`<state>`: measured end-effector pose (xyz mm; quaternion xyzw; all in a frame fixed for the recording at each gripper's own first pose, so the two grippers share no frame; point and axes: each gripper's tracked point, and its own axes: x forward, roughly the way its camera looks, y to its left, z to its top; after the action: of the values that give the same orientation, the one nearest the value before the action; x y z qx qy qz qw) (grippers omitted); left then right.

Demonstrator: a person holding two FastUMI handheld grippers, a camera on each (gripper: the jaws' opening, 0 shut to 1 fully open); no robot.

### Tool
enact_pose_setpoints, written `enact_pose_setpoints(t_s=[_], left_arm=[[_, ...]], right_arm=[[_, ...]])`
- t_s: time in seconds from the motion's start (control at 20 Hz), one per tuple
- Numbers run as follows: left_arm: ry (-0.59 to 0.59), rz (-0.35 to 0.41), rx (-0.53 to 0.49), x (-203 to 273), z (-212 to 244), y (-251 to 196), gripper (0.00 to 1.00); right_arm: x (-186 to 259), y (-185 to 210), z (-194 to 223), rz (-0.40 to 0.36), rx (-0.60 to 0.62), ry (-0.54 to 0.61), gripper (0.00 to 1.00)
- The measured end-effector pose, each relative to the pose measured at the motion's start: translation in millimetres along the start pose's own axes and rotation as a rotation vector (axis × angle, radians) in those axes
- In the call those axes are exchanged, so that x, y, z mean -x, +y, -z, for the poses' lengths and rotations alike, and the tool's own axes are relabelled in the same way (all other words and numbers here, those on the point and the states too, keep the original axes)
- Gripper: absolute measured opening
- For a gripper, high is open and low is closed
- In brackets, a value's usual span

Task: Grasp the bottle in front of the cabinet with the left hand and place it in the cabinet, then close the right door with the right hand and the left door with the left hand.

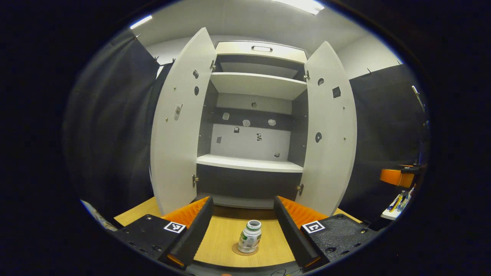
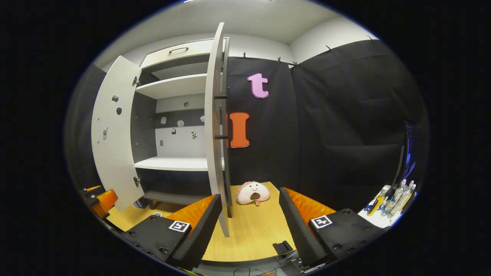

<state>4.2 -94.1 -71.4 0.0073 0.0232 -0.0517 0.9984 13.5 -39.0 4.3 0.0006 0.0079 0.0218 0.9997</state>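
Black cloth hung on clips along white walls. Ceiling lights on. Wooden tabletop below; side table with small bottles at right.

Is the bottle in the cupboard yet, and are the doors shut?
Nothing is done yet. The bottle stands on the table in front of the cabinet, between the open left gripper's fingers, not gripped. The left door and right door are wide open. The right gripper is open, empty, near the right door's edge. Left: grasp, place, close both doors.
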Motion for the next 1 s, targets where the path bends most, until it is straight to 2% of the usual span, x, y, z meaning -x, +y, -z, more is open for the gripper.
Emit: enact_pose_setpoints(t_s=[0.15,0.2,0.4,0.6,1.0], left_arm=[[0.044,0.024,-0.01,-7.9,37.8,-10.6,0.92],[0.06,0.025,-0.009,-12.4,52.8,-11.7,0.95],[0.126,0.048,-0.046,-29.3,111.7,-19.4,0.95],[0.189,0.038,-0.061,-50.4,165.2,-14.5,0.95],[0.251,0.039,-0.133,-85.3,232.3,-11.8,0.95]], right_arm=[[-1.3,-5.0,0.8,0.01,0.012,0.009,0.98],[-1.5,-6.7,1.1,0.014,0.014,0.01,0.98],[-3.8,-16.3,1.5,0.036,0.024,0.022,0.98],[-6.2,-26.4,0.9,0.055,0.042,0.036,0.98],[-11.6,-50.6,1.7,0.113,0.091,0.051,0.98]])
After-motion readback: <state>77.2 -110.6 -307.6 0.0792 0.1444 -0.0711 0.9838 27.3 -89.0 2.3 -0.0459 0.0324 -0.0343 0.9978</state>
